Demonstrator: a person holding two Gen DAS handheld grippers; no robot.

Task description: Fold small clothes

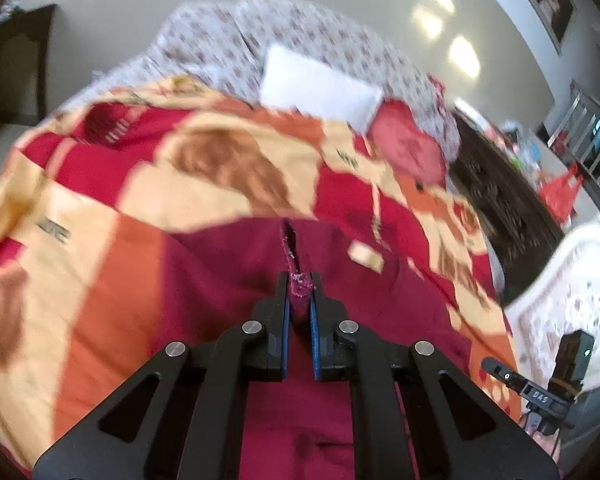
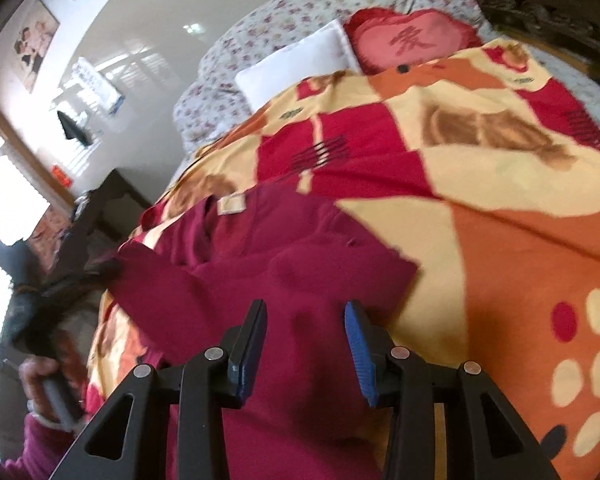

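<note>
A dark red garment (image 2: 260,264) with a beige label (image 2: 231,204) lies on a red, orange and cream blanket (image 2: 500,184) on a bed. In the left wrist view my left gripper (image 1: 300,280) is shut on a bunched edge of the dark red garment (image 1: 236,264), with cloth pinched between the blue pads. In the right wrist view my right gripper (image 2: 305,312) is open, its fingers standing over the near part of the garment with nothing between them.
A white pillow (image 1: 320,84), a red heart cushion (image 2: 408,40) and a floral quilt (image 1: 220,40) lie at the head of the bed. Dark wooden furniture (image 1: 508,208) stands beside the bed. A hand holding the other gripper's handle (image 2: 48,384) shows at the left.
</note>
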